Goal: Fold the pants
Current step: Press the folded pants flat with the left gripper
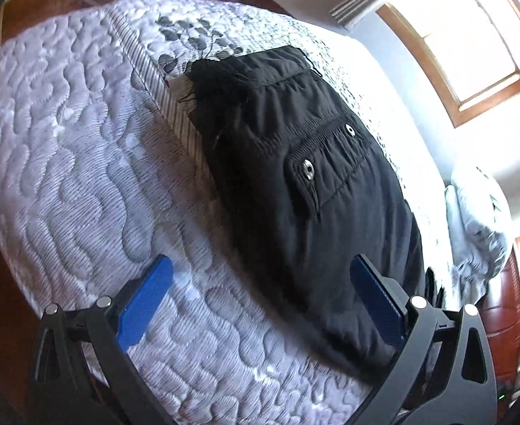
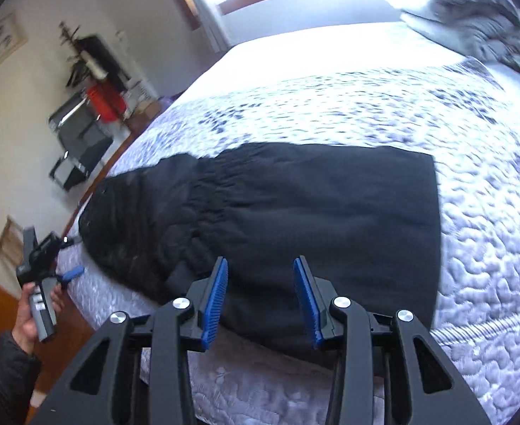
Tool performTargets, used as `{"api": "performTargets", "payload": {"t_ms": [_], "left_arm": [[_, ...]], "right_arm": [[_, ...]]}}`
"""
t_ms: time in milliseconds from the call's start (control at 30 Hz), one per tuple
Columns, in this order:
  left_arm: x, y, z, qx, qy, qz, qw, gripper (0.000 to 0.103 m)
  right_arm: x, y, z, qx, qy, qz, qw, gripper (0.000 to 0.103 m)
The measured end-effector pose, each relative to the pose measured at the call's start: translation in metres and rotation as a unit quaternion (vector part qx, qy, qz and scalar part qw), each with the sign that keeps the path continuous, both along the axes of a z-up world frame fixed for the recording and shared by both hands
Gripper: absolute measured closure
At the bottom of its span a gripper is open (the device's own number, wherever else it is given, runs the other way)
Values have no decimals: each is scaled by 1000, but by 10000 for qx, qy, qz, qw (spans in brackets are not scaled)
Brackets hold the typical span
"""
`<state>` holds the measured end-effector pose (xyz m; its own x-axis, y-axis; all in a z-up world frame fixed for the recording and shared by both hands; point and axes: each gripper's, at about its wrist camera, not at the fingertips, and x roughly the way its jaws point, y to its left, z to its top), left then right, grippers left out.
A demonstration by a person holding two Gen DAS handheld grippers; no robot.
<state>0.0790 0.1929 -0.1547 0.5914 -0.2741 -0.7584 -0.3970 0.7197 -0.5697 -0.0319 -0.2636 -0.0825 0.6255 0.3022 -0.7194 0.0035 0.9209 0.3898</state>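
While the black pants [image 1: 295, 184] lie flat on the bed [image 1: 83, 177], both grippers hover above them. The left gripper [image 1: 260, 301] has its jaws wide apart, and the right gripper [image 2: 260, 301] has its jaws apart too, both empty.

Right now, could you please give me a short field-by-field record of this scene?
garment: black pants lying flat on the quilted bedspread
pocket: flap with two metal snaps, facing up
left gripper: open, holding nothing
right gripper: open, holding nothing, above the pants' near edge
pillow: at the bed's far end
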Motion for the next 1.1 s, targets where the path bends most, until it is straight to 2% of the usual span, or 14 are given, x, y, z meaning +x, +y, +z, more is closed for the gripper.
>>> {"api": "performTargets", "payload": {"t_ms": [300,400,600,633,700,833,933,1000,1100], "left_arm": [[29,3,-6,-539,-44,19,9985,4],[40,0,-10,-673,-28,3,9977,4],[49,-3,-13,-966,-19,91,9953,5],[50,-2,-13,-1127,-62,113,9935,9],[51,0,-17,-1238,57,315,9918,28],[47,6,-24,-1503,215,703,9859,41],[45,7,-23,-1450,247,647,9870,51],[42,8,-22,-1467,169,568,9874,64],[38,8,-16,-1508,82,578,9868,75]], "right_arm": [[5,-17,-5,-69,2,-285,9996,61],[6,-18,-7,-77,0,-312,9995,58],[7,-16,-14,-127,66,-295,9995,58],[7,-15,-15,-143,75,-294,9994,57],[7,-16,-17,-135,105,-294,9994,57],[7,-16,-21,-145,151,-318,9993,57],[7,-15,-22,-180,164,-307,9992,57],[7,-14,-22,-194,170,-304,9992,57],[6,-15,-23,-201,197,-318,9991,57]]}}
